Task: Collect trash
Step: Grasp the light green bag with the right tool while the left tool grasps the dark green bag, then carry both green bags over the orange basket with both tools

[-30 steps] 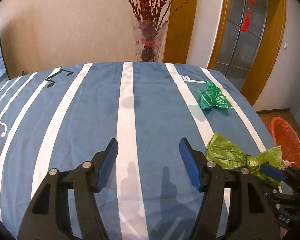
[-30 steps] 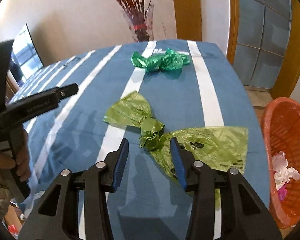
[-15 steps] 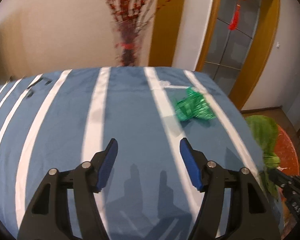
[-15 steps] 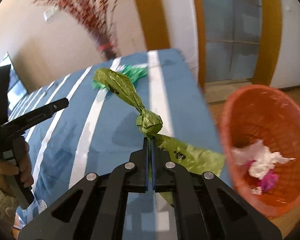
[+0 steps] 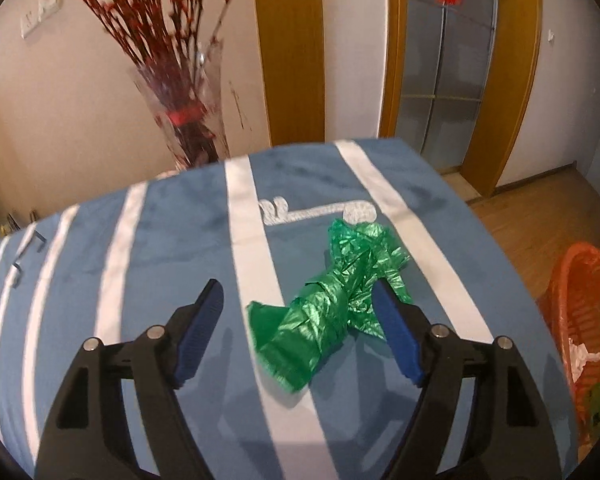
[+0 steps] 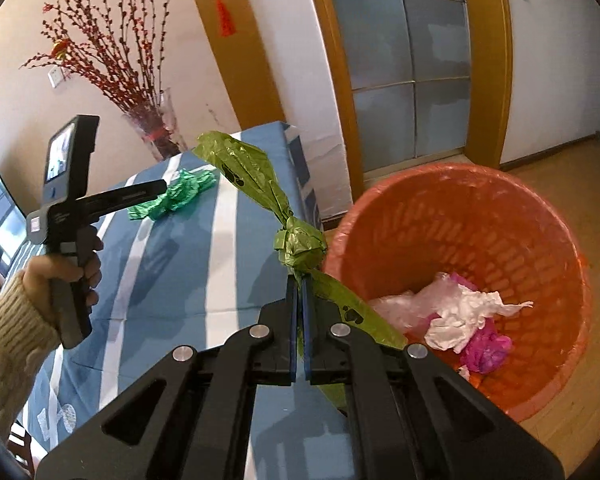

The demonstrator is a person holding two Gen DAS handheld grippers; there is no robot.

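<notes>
Bags: two; right gripper [image 6: 299, 280] jaws pinch lime bag [image 6: 300, 240], left gripper [image 5: 296, 300] jaws wide around dark-green bag [image 5: 332, 308]

1. We see a table covered in a blue cloth with white stripes [image 5: 172, 240].
2. On it we find a crumpled dark green plastic bag [image 5: 332, 312], lying across a white stripe near the right edge.

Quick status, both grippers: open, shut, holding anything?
Left gripper: open, holding nothing, dark green bag lying between its fingers.
Right gripper: closed on the light green knotted bag, beside the orange basket.
</notes>
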